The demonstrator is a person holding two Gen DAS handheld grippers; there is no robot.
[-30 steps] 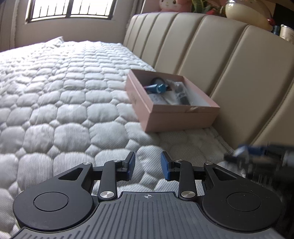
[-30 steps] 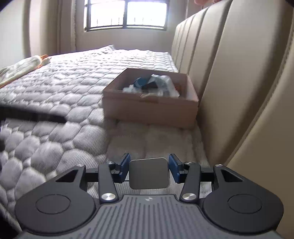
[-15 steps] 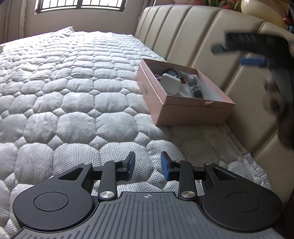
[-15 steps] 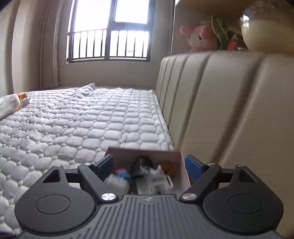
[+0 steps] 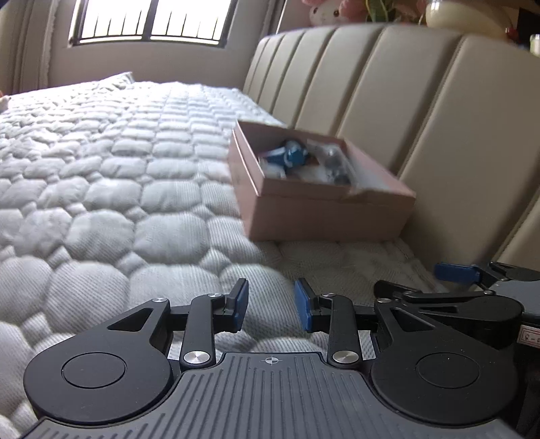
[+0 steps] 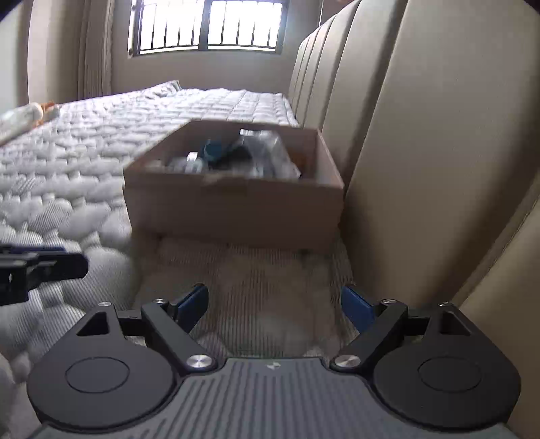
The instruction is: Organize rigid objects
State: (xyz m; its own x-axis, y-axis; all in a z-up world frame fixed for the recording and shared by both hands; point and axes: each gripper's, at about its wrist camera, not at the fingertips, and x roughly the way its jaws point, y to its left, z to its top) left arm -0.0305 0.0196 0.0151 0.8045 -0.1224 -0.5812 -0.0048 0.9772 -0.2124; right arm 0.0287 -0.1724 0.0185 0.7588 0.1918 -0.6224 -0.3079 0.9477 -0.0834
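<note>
A pink cardboard box [image 5: 324, 209] [image 6: 233, 206] sits on the quilted bed against the padded headboard. It holds several small items, among them a blue one [image 5: 293, 156] [image 6: 214, 150] and clear-wrapped pieces. My left gripper [image 5: 271, 305] is open and empty, low over the quilt in front of the box. My right gripper [image 6: 275, 307] is wide open and empty, near the bed surface just short of the box. The right gripper's blue fingertip shows at the right of the left wrist view [image 5: 454, 273]; the left gripper shows at the left of the right wrist view [image 6: 40, 265].
The beige headboard [image 5: 422, 111] [image 6: 422, 135] runs along the right. White quilted mattress [image 5: 101, 175] stretches left. A rolled cloth [image 6: 20, 118] lies at the far left. Window [image 6: 206, 23] at the back; ornaments on the ledge above the headboard.
My right gripper held a grey square item, rose over the box, opened, and has come back down empty. The left gripper shifted slightly and stayed open.
</note>
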